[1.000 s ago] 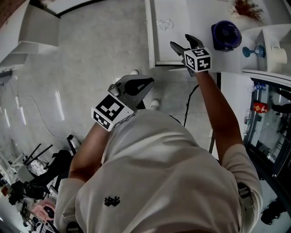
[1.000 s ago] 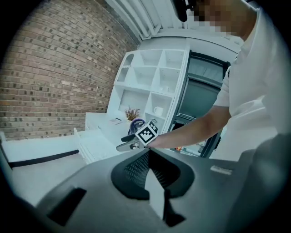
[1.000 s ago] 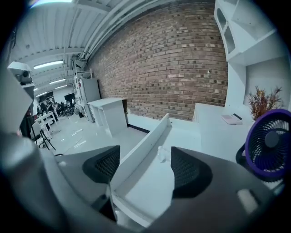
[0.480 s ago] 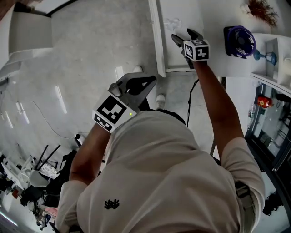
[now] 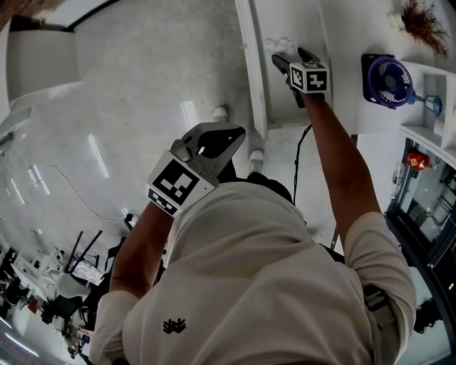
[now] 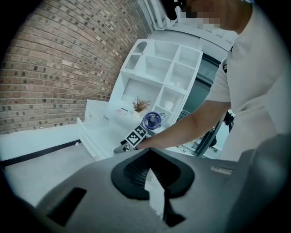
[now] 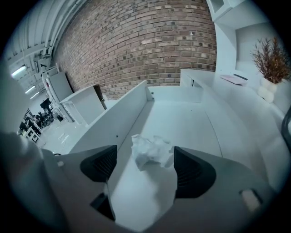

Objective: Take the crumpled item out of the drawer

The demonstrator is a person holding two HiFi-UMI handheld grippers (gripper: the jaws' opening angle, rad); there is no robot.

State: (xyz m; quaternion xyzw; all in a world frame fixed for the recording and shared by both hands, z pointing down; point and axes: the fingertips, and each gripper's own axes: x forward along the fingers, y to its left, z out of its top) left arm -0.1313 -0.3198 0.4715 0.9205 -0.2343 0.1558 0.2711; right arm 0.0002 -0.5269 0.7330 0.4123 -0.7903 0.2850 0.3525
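Observation:
A crumpled white paper (image 7: 152, 151) lies on the floor of the open white drawer (image 7: 122, 124). My right gripper (image 7: 146, 169) points down into the drawer, open, and its jaws have just been opening wider. The paper sits between its two dark pads (image 7: 101, 165), close to the right one, and is not squeezed. In the head view the right gripper (image 5: 288, 55) reaches over the drawer rim (image 5: 251, 65) with the paper (image 5: 278, 45) at its tips. My left gripper (image 5: 234, 134) hangs shut and empty over the floor, away from the drawer; its own view shows its jaws (image 6: 154, 184) nearly together.
A purple fan (image 5: 388, 71) and a dried plant (image 5: 420, 18) stand on the white counter right of the drawer. A white shelf unit (image 6: 163, 77) rises behind, against a brick wall (image 7: 150, 41). A black cable (image 5: 299, 160) hangs below the drawer, by the person's shoes (image 5: 256, 157).
The right gripper has dropped into the drawer and closed in on the crumpled paper, which now sits between its jaws. The left gripper has shifted slightly, still shut.

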